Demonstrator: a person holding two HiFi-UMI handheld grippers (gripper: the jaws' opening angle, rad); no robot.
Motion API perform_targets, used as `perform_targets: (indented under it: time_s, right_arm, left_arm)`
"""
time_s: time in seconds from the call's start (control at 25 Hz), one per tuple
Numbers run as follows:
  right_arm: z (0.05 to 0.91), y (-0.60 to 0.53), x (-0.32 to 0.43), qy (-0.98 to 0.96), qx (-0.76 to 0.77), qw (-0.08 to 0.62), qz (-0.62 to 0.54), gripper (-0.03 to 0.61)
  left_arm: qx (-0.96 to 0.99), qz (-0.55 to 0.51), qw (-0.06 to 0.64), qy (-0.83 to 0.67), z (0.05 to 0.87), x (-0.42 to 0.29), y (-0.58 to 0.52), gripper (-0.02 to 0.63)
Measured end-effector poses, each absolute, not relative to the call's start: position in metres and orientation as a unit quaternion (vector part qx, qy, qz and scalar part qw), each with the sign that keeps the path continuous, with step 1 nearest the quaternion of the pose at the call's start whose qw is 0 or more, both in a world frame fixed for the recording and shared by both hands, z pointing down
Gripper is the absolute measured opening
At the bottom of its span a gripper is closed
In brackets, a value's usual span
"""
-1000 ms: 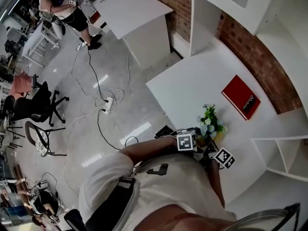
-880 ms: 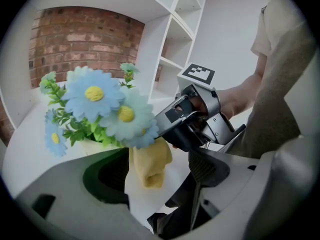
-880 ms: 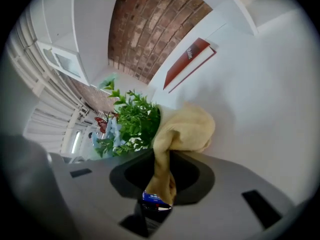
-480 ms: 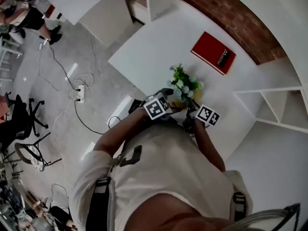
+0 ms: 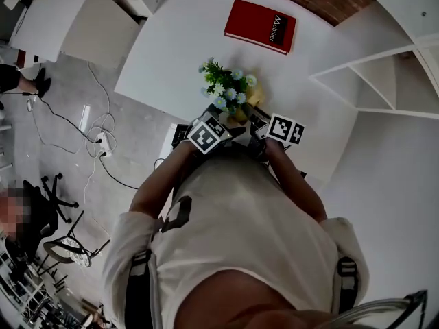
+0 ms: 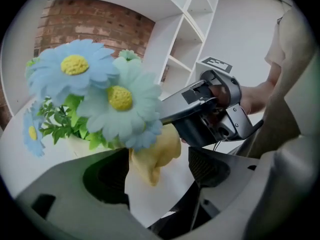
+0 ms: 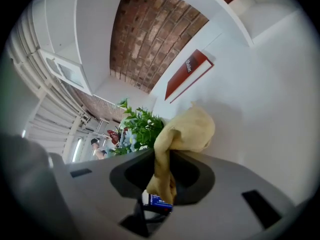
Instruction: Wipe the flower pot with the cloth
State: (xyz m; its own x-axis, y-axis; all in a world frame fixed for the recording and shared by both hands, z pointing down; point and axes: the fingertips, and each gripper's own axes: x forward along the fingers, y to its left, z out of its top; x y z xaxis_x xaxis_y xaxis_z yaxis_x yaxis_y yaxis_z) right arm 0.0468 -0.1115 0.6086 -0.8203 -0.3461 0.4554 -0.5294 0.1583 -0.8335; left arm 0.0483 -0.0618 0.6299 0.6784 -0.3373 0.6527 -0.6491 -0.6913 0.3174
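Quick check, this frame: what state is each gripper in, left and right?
Left gripper: open, jaws apart, gripping nothing.
Right gripper: shut on the yellow cloth.

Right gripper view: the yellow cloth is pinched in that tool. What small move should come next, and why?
Probably bring the right tool in until the yellow cloth presses the flower pot. The cloth is gripped and bunched beside the flowers, apparently not yet on the pot's side, while the left tool stands open close by.
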Motion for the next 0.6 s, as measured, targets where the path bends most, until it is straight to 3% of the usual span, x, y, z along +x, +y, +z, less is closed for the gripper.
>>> perform_targets:
  time_s: [0.24,0.6]
  right_arm:
    - [0.616,-0.108,0.045,-0.749,0.279,0.081,0.595,0.098]
    - [0.635,-0.127,0.035,-0.749,0.303,0.111,0.579,0.098]
  left_arm:
    - [0.842,0.272,0.314,-0.345,0.647,0.006,-0.076,0.359]
    - [0.869,0.224,0.307,-0.317,0.641,0.021,-0.092,0.359]
